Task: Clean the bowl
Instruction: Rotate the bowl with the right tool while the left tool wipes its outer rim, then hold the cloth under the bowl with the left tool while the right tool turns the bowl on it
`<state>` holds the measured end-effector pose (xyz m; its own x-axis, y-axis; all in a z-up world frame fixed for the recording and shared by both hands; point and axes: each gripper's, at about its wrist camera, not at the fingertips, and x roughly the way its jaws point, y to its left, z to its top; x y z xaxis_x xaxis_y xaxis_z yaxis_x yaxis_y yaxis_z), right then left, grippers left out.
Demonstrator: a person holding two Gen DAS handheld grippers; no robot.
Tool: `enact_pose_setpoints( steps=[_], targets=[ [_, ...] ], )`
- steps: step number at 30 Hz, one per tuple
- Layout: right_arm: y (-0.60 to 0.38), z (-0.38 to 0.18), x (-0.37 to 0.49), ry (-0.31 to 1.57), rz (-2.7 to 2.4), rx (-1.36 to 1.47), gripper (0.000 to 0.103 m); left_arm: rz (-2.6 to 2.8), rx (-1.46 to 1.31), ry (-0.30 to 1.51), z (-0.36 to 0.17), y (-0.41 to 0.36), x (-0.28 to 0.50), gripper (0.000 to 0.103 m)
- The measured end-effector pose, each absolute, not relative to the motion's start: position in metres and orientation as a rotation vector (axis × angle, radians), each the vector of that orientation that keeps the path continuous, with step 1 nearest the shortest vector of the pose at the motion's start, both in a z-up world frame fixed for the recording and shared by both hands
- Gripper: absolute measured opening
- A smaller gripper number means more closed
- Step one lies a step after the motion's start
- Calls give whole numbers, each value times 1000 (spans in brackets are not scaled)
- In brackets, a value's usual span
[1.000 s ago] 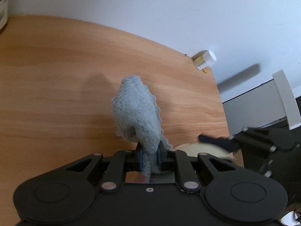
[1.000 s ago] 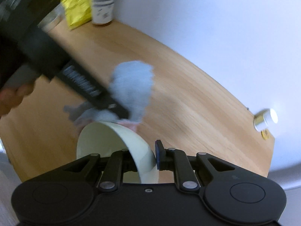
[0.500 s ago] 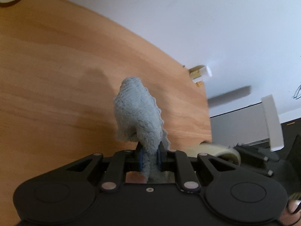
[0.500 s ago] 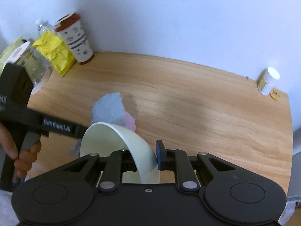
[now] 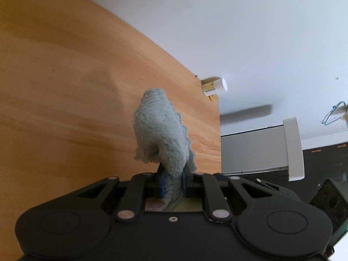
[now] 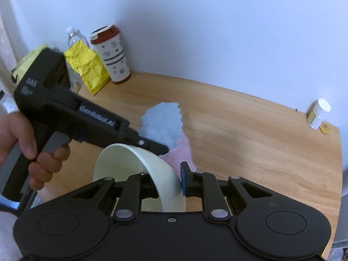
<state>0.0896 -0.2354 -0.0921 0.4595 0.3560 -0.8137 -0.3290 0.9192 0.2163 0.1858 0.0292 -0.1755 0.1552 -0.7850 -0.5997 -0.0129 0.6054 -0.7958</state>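
Note:
My left gripper point(image 5: 173, 181) is shut on a fluffy blue-grey cloth point(image 5: 162, 130) that stands up past its fingers, held above the wooden table point(image 5: 54, 87). In the right wrist view the cloth point(image 6: 163, 124) is blue-grey with a pink side and hangs just beyond the bowl's far rim. My right gripper point(image 6: 168, 183) is shut on the wall of a pale cream bowl point(image 6: 132, 167), tilted with its opening to the left. The left gripper's black body point(image 6: 76, 115) reaches in from the left over the bowl's rim.
At the back left stand a patterned paper cup with a brown lid point(image 6: 112, 54), a crumpled yellow bag point(image 6: 87, 69) and a clear bottle point(image 6: 75, 35). A small white-capped jar point(image 6: 317, 113) stands near the table's right edge point(image 6: 339, 174). A grey cabinet point(image 5: 254, 150) lies beyond that edge.
The right gripper's view has tilted and moved with the bowl. The left gripper has come in over the bowl's rim, and the cloth is now close behind the bowl.

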Motion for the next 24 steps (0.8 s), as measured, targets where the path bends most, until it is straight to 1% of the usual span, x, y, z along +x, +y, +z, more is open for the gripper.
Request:
enact_pose_setpoints(
  steps=[4,6,10,15,19,22,24],
  targets=[
    [-248,-99,99,1034,383,140,19,-621,-824,1326,-188,37,179,13],
    [-263,-101,105,1047,353,240,20,-624,-847,1325,-192,40,175,12],
    [-285,-107,112,1052,321,400,20,-673,-731,1297,-184,31,170,12],
    [-299,-114,124,1055,311,480,19,-731,-582,1255,-173,19,163,13],
    [-303,-120,131,1055,311,515,20,-811,-295,1145,-147,0,149,12],
    [-306,-125,132,1040,321,566,19,-840,-162,1082,-135,-11,140,12],
    [-308,-128,132,1047,310,609,20,-845,-125,1055,-131,-15,137,12]
  ],
)
